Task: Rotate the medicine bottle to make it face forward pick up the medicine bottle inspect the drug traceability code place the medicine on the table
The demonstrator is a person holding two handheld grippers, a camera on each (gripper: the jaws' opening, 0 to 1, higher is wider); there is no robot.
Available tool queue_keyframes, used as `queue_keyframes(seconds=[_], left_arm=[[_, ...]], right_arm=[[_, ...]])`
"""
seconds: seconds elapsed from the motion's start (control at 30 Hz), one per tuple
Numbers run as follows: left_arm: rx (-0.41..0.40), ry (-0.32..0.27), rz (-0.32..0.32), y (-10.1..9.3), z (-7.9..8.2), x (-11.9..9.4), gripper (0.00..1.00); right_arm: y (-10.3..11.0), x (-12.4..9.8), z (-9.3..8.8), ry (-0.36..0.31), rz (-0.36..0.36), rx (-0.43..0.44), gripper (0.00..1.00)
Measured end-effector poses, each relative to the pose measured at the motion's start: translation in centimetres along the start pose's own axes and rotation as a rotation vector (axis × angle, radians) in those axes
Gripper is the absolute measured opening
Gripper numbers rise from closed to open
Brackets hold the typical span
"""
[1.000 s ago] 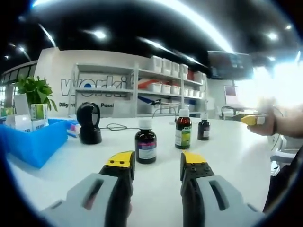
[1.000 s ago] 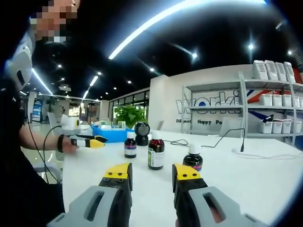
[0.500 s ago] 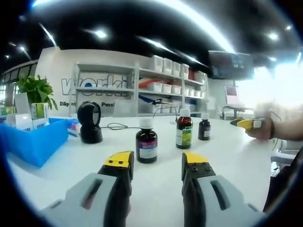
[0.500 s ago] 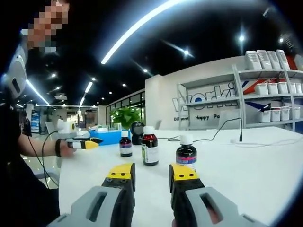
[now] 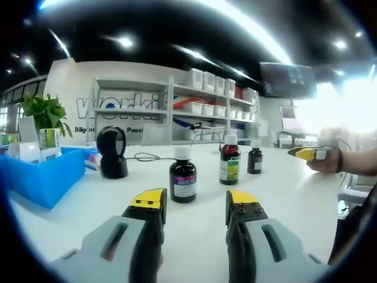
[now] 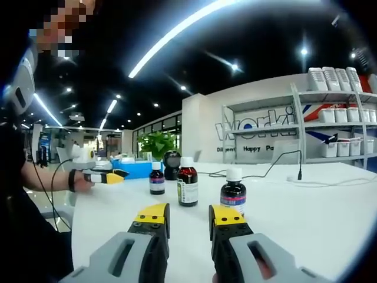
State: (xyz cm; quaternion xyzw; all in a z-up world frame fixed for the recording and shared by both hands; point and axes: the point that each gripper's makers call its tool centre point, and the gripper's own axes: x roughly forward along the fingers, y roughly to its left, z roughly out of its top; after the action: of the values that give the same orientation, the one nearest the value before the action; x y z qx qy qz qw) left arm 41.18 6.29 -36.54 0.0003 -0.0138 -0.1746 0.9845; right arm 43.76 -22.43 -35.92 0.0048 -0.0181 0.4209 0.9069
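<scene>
Left gripper hovers low over the white counter, jaws parted, nothing between them; barely shifted from a second ago. Right gripper likewise gapes open and empty, but now sits lower and closer to the bottles than a second before.

Three medicine bottles stand upright on the counter, untouched, in the same row as earlier. In the left gripper view: near bottle with purple label just beyond the jaws, tall bottle with green label farther right, small bottle farthest.

Left gripper view also gives a blue bin with boxes at near left, a black scanner stand, a potted plant, and shelving behind.

Right gripper view shows the row from the opposite end, purple-label bottle nearest, plus the person's sleeve at left.
</scene>
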Motion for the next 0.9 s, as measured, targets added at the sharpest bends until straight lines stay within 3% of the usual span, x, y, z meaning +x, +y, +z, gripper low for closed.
queue_keyframes(seconds=[0.4,0.9], left_arm=[[-0.038,-0.027,0.019,0.4,0.5,0.0,0.3],[-0.018,0.013,0.005,0.4,-0.4,0.5,0.3]], right_arm=[[-0.2,0.0,0.0,0.003,-0.008,0.01,0.22],[-1.5,0.2,-0.6,0.024,-0.033,0.022,0.22]])
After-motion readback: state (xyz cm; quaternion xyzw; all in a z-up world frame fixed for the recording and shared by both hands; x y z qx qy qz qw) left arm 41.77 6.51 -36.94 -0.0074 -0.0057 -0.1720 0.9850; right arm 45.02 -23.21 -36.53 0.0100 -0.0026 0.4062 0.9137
